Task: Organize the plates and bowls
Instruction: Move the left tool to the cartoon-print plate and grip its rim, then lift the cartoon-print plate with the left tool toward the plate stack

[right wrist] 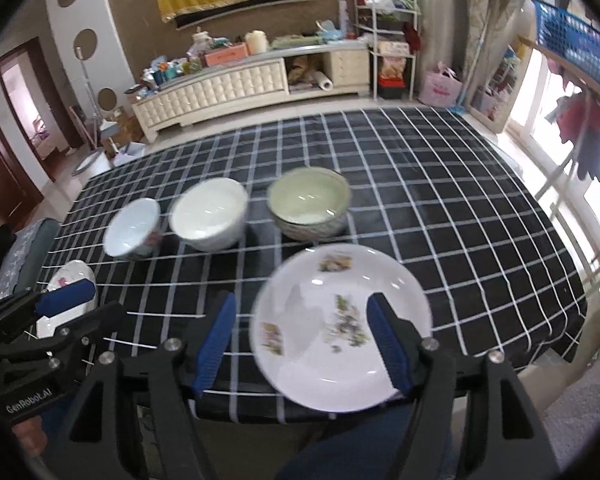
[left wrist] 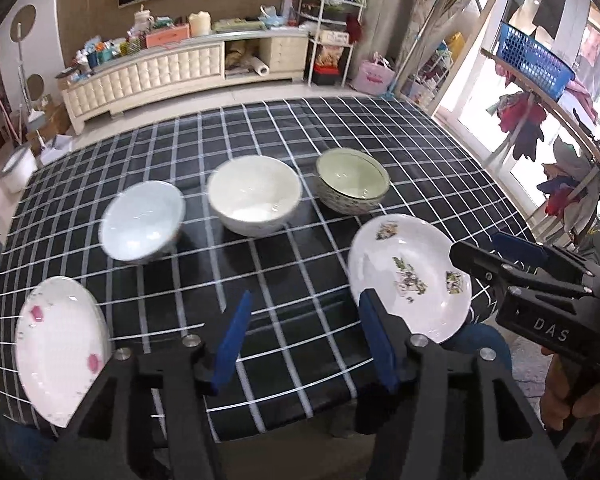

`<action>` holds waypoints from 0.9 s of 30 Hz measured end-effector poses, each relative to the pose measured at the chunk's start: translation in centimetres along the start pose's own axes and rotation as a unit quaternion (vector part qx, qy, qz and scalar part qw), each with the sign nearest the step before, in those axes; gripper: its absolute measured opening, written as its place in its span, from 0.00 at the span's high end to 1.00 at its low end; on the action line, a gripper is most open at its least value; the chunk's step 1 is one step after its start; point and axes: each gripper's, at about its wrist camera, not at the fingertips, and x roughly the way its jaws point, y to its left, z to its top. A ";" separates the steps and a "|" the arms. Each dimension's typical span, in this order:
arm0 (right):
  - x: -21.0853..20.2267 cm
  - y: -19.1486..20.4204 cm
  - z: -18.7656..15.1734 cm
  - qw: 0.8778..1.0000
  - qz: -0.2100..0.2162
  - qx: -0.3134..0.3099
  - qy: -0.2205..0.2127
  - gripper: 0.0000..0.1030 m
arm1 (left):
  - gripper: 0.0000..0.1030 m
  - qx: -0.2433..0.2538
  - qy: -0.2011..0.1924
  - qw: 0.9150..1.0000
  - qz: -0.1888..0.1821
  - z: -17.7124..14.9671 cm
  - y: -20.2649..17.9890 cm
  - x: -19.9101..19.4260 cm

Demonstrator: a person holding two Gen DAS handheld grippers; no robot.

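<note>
Three bowls stand in a row on the black checked table (left wrist: 300, 132): a pale blue bowl (left wrist: 142, 220), a white bowl (left wrist: 254, 196) and a green patterned bowl (left wrist: 352, 186). A pink-flowered plate (left wrist: 60, 344) lies at the front left. At the front right edge lies a floral plate (left wrist: 410, 276). My left gripper (left wrist: 306, 344) hovers open over bare cloth between the plates. In the right wrist view my right gripper (right wrist: 302, 344) is open above the floral plate (right wrist: 332, 320), its right finger over the plate's right side. The same bowls (right wrist: 208, 214) sit beyond it.
A cream cabinet (left wrist: 172, 68) with clutter and a white rack (left wrist: 332, 32) stand beyond the table's far edge. A rail with clothes and a blue basket (left wrist: 532, 60) is at the right. A person's jeans-clad leg (right wrist: 360, 440) is below the front edge.
</note>
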 end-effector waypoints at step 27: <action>9.7 -10.7 -1.8 0.993 -0.033 0.055 0.101 0.30 | 0.64 0.045 0.132 0.990 -0.002 0.7 -5.2 15.4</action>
